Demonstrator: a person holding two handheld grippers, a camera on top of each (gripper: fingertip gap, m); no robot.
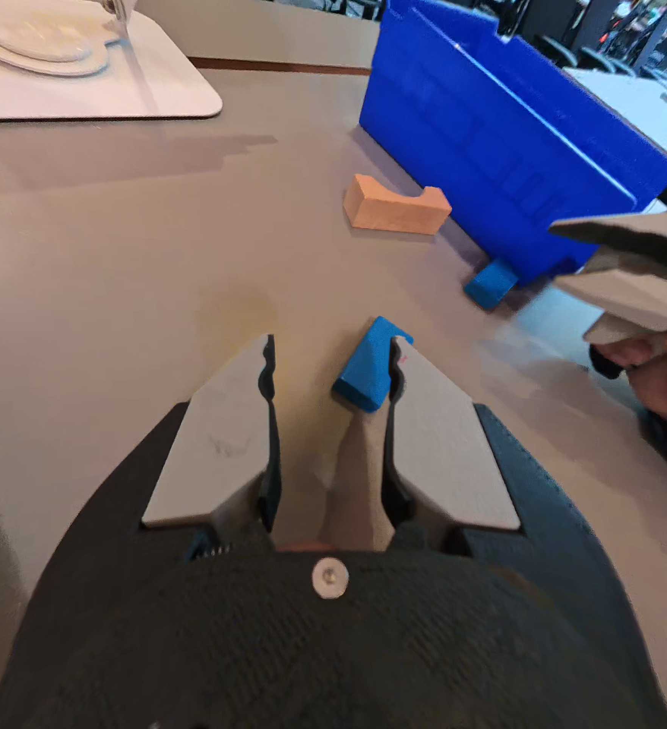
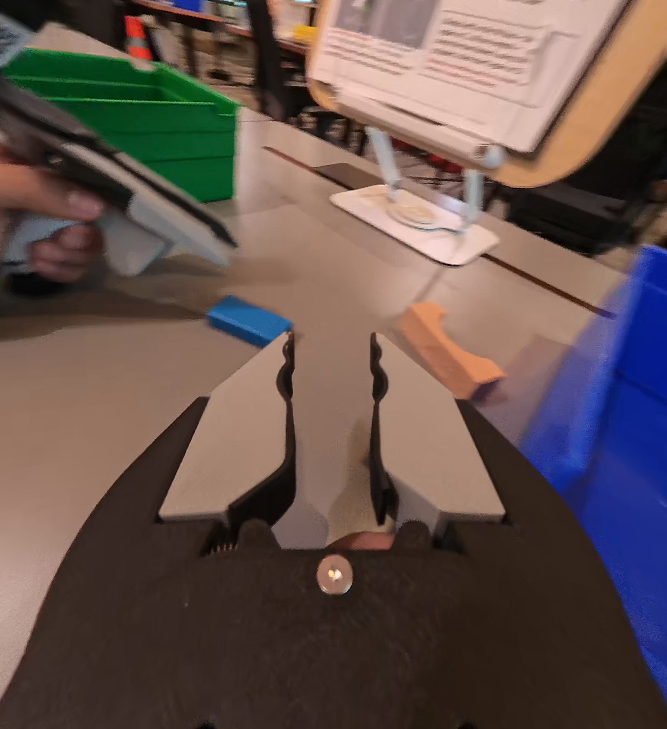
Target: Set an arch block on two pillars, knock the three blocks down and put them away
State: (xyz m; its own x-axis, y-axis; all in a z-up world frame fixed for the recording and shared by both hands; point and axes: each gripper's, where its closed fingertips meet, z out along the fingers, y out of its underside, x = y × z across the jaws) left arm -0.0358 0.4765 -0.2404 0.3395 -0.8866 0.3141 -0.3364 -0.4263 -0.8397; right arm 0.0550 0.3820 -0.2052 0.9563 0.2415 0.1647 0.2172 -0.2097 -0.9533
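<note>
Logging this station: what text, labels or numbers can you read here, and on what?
Printed white sheet on the tan board: lines of print, too blurred to read.
Blue plastic bin: faint raised marks on its wall, unreadable.
No other writing shows.

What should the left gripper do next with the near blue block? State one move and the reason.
Probably shift the open left gripper slightly right and down to straddle the blue block: it lies flat on the table, against the right finger rather than centred between them.
</note>
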